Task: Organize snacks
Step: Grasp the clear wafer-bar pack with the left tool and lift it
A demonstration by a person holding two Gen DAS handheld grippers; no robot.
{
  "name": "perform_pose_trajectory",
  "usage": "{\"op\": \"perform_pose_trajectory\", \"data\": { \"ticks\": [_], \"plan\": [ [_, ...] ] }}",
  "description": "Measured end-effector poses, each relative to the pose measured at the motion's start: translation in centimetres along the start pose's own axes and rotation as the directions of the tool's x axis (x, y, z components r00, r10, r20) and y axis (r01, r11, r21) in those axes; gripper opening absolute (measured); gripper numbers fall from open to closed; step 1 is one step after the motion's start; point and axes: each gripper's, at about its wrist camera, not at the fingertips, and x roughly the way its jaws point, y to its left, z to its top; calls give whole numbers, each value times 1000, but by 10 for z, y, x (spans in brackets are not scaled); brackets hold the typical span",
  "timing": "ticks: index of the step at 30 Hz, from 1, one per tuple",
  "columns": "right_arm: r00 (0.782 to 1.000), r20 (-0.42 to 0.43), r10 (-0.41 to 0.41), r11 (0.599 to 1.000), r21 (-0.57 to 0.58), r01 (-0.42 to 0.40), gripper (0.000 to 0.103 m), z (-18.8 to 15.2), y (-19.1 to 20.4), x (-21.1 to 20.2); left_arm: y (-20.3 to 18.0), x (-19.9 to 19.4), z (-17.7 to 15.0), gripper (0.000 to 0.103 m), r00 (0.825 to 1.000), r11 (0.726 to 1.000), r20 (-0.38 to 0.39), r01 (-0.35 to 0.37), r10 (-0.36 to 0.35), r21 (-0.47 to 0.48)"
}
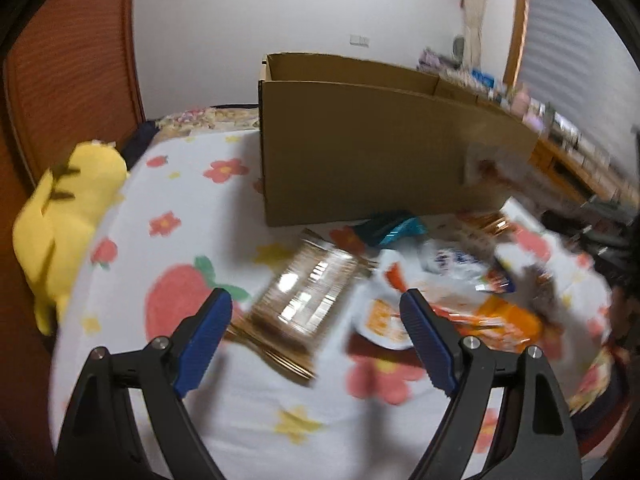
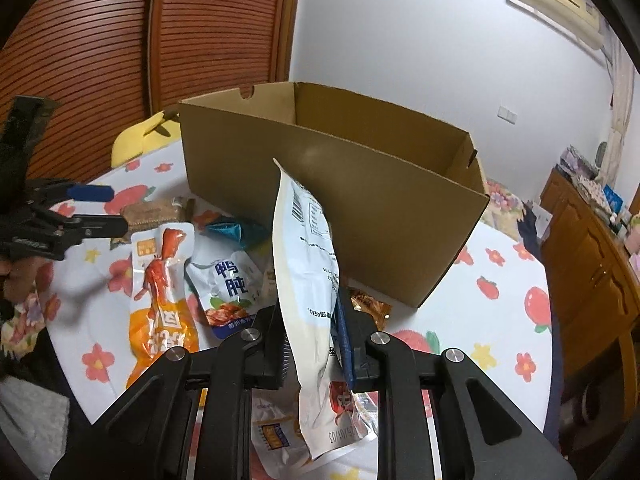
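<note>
My right gripper (image 2: pixel 316 344) is shut on a white snack pouch (image 2: pixel 308 264), holding it upright in front of the open cardboard box (image 2: pixel 380 208). The same pouch (image 1: pixel 488 168) shows blurred against the box (image 1: pixel 380 152) in the left wrist view. My left gripper (image 1: pixel 316 320) is open above a brown clear-wrapped packet (image 1: pixel 308 300), which lies flat between its fingers' lines, untouched. From the right wrist view the left gripper (image 2: pixel 108 208) hovers over that brown packet (image 2: pixel 152 212). Loose on the cloth lie an orange packet (image 2: pixel 164 292), a white-and-blue pouch (image 2: pixel 228 284) and a teal packet (image 2: pixel 232 232).
A flowered, strawberry-print cloth (image 1: pixel 192 200) covers the surface. A yellow plush toy (image 1: pixel 68 208) sits at its left edge. Another brown packet (image 2: pixel 368 304) lies by the box's near corner. A wooden cabinet (image 2: pixel 580 248) stands at the right, and slatted wooden doors (image 2: pixel 120 40) behind.
</note>
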Motion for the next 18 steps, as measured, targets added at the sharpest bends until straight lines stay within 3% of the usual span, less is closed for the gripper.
{"op": "perform_pose_trajectory", "data": {
  "ticks": [4, 5, 9, 15, 18],
  "plan": [
    [1000, 7, 2, 1000, -6, -2, 18, 2, 2, -4, 2, 18, 7, 86, 996, 994, -82, 35, -26, 102],
    [1000, 9, 3, 1000, -7, -3, 18, 2, 1, -5, 3, 22, 9, 82, 995, 993, -100, 31, -19, 117],
    [1000, 18, 10, 1000, -12, -10, 18, 3, 4, -10, 10, 31, 13, 65, 989, 994, -142, 45, -30, 102],
    [999, 27, 23, 1000, -21, -22, 18, 2, 10, -15, 19, 45, 15, 64, 976, 993, -205, 95, -79, 69],
    [999, 30, 20, 999, -26, -20, 18, 3, 12, -15, 17, 47, 15, 50, 976, 992, -199, 105, -90, 64]
  ]
}}
